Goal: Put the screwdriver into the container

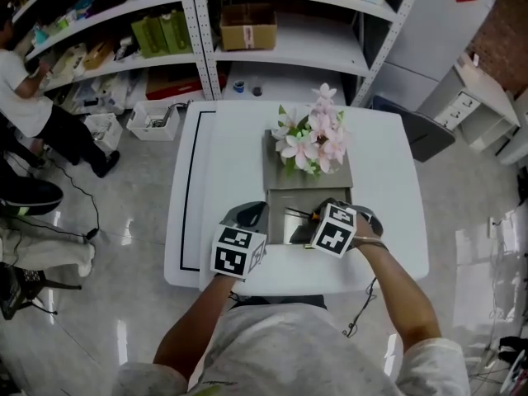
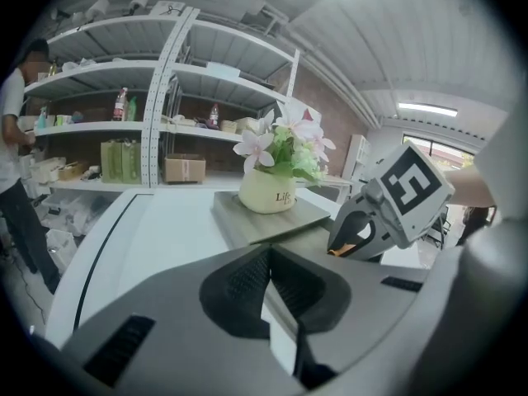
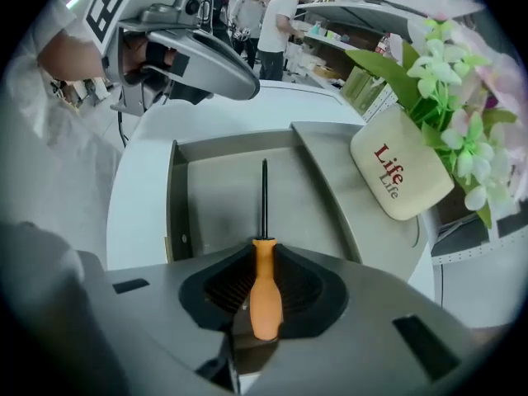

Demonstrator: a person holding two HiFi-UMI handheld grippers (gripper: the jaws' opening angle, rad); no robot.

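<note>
An orange-handled screwdriver (image 3: 264,280) is held by its handle in my right gripper (image 3: 262,261), jaws shut on it. Its dark shaft points out over the open grey container (image 3: 216,198), low above the container's floor. In the head view the right gripper (image 1: 323,214) sits at the right side of the container (image 1: 290,226), near the table's front. My left gripper (image 1: 247,215) hovers at the container's left side; in the left gripper view its jaws (image 2: 268,262) are shut with nothing between them.
A cream pot of pink and white flowers (image 1: 312,141) stands on the grey slab (image 1: 279,176) just behind the open container. The white table (image 1: 388,188) has a black line along its left side. Shelves and a person (image 1: 25,97) are at the far left.
</note>
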